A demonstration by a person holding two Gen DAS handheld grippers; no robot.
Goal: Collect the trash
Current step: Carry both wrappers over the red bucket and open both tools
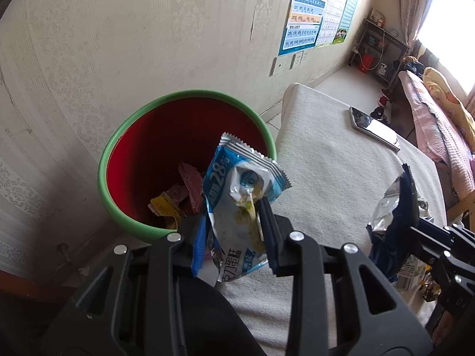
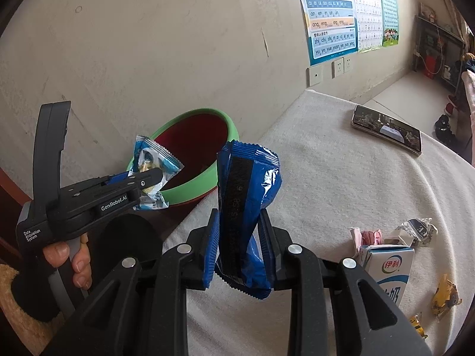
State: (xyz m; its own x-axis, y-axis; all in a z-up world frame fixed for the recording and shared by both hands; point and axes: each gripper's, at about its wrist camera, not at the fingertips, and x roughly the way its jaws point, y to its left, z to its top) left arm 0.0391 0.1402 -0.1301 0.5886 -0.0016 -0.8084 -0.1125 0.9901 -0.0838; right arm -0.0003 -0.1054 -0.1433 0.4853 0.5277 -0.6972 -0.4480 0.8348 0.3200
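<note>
L gripper (image 1: 234, 222): nearest the lens in L wrist view, jaws closed down on a light-blue wrapper (image 1: 240, 195), which stands up out of the jaws w/ its serrated end on top.
Light-blue wrapper: hangs over the 5 o'clock edge of the bin (image 1: 124, 145); also seen in R wrist view (image 2: 151, 172), pinched by the L gripper (image 2: 148, 182) at the bin's 8 o'clock side.
Bin: green rim, red inside, on floor betw. wall and table; several crumpled wrappers (image 1: 175, 198) at the bottom.
R gripper (image 2: 239, 237): jaws narrowed onto a dark-blue wrapper (image 2: 246, 195), held upright, over the table's cloth (image 2: 341, 195).
Phone (image 2: 386, 129): flat on cloth, 2 o'clock from the R gripper, well apart.
Milk carton (image 2: 389, 270): 4 o'clock from the R gripper, w/ crumpled scraps (image 2: 415, 231) just behind it and yellow wrappers (image 2: 445, 296) beside it.
</note>
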